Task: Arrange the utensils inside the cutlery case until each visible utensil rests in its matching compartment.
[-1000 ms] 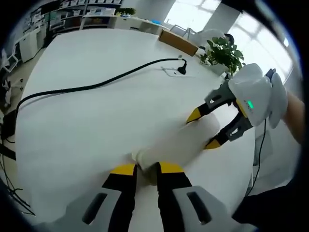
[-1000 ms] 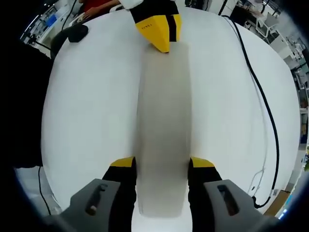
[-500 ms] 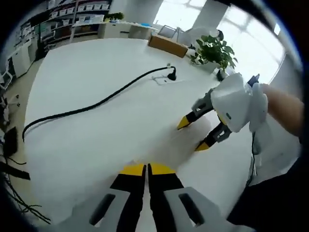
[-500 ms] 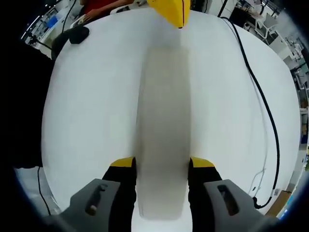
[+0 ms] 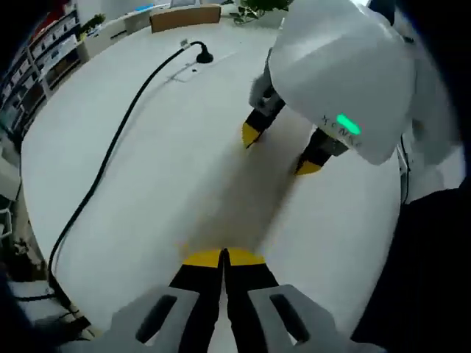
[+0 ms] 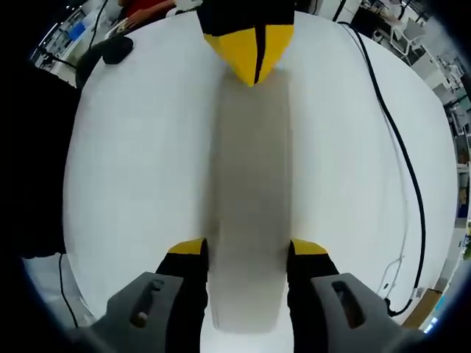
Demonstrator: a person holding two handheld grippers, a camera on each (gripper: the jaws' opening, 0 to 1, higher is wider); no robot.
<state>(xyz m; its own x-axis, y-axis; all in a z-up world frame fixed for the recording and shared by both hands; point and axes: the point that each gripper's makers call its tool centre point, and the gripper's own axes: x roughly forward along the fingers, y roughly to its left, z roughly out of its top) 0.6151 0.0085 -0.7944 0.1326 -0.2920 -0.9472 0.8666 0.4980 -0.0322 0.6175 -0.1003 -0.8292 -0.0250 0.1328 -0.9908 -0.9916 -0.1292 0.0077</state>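
long white cutlery case (image 6: 249, 198) on white table (image 6: 132, 184), right gripper (image 6: 249, 248) clamping its near end, left gripper (image 6: 252, 62) pinched closed at far end, black cable (image 6: 401, 162) beside case

Worktop (image 5: 147, 184): white, round-edged, broad bare surface; also seen in the right gripper view (image 6: 132, 162).

Power cable (image 5: 110, 154): black, lying on the worktop, running from its near left edge up to a black plug (image 5: 200, 55) near the far side. In the right gripper view the same cable (image 6: 397, 140) curves down the right side of the worktop.

Cardboard box (image 5: 184, 16): brown, at the far edge of the worktop.

Potted plant (image 5: 257, 6): green leaves, beside the box, partly cut off.

Shelving (image 5: 51, 51): at left, beyond the worktop, blurred.

Dark rounded object (image 6: 118, 50): on the worktop's upper left in the right gripper view; kind unclear.
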